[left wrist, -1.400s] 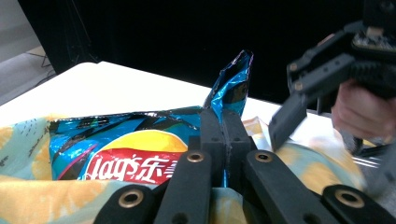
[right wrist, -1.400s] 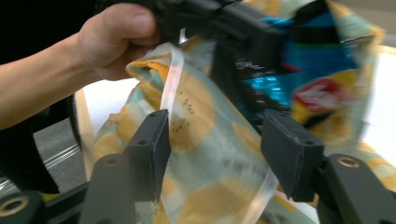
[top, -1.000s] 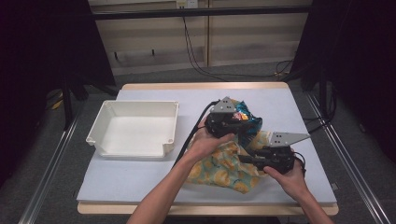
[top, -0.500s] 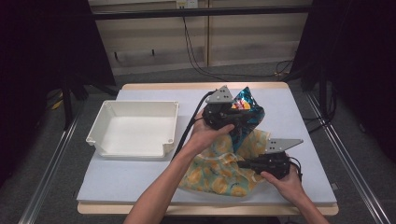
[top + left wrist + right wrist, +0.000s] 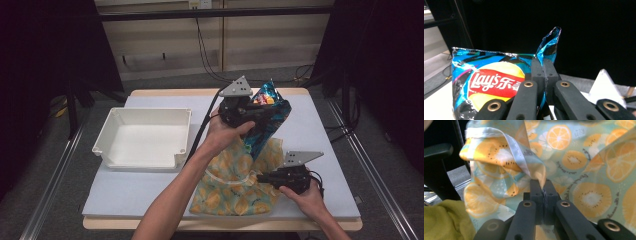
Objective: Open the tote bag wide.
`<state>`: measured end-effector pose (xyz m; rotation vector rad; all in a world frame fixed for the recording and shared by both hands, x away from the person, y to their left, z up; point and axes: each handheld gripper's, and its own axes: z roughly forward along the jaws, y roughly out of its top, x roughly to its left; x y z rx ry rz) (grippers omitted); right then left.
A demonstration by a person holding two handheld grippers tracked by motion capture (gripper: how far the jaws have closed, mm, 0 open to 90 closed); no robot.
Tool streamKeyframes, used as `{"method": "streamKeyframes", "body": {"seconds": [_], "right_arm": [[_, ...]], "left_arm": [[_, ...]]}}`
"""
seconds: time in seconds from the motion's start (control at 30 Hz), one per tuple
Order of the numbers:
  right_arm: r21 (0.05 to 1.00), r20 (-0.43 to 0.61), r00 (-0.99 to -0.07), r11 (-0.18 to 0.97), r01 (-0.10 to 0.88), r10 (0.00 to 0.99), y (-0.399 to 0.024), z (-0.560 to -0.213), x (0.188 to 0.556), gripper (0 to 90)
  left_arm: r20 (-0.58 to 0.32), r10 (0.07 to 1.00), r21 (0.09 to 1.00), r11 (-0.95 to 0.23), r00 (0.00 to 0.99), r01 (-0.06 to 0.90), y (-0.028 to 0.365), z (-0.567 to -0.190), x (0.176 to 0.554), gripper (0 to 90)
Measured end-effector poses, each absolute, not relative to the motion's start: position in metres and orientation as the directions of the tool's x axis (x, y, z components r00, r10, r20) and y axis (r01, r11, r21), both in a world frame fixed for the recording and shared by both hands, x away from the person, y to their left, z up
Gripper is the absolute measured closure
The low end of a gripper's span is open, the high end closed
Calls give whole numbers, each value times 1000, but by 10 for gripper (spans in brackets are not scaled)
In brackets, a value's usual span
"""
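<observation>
A blue Lay's chip bag (image 5: 266,119) hangs in the air above the table, its lower end still touching the mouth of an orange-print fabric bag (image 5: 232,186). My left gripper (image 5: 256,112) is shut on the chip bag's top seam; in the left gripper view the pads (image 5: 544,67) pinch the foil just below a raised corner, with the chip bag (image 5: 491,82) to the left. My right gripper (image 5: 263,177) lies low at the fabric bag's right side, shut on its hemmed edge. In the right gripper view the jaws (image 5: 544,187) clamp a fold of the fabric bag (image 5: 584,170).
A white tray (image 5: 140,161) with nothing in it stands on the left half of the pale mat (image 5: 320,125). Cables trail from both grippers. Metal rails run along the table's left and right sides. A dark chair arm (image 5: 436,150) and yellow-green cloth (image 5: 444,220) sit beyond the fabric.
My left hand has lifted the chip bag up and out of the fabric bag's mouth. The right gripper stayed low, holding the fabric edge, drifting slightly toward the front.
</observation>
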<state>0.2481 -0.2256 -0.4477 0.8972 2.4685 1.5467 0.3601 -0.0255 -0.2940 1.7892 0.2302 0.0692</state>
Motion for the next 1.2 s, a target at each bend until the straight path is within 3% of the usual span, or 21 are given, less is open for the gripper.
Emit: {"method": "streamKeyframes", "body": {"seconds": [0.53,0.67,0.9,1.2], "right_arm": [[832,207,-825,349,431,526,-222,-452,248,852],[841,193,-823,342,419,534,-224,-451,248,760],[863,186,-812,302,404,554,-231,-445,245,479],[890,177,-780,241,387,600,-244,-436,238,229]], "left_arm": [[-64,182,987,-136,981,90,-32,-249,369,900],[-41,183,988,-137,982,67,-29,-244,363,900],[-65,221,985,-143,973,99,-10,-248,369,900],[-66,262,990,-106,963,97,22,-229,371,900]]}}
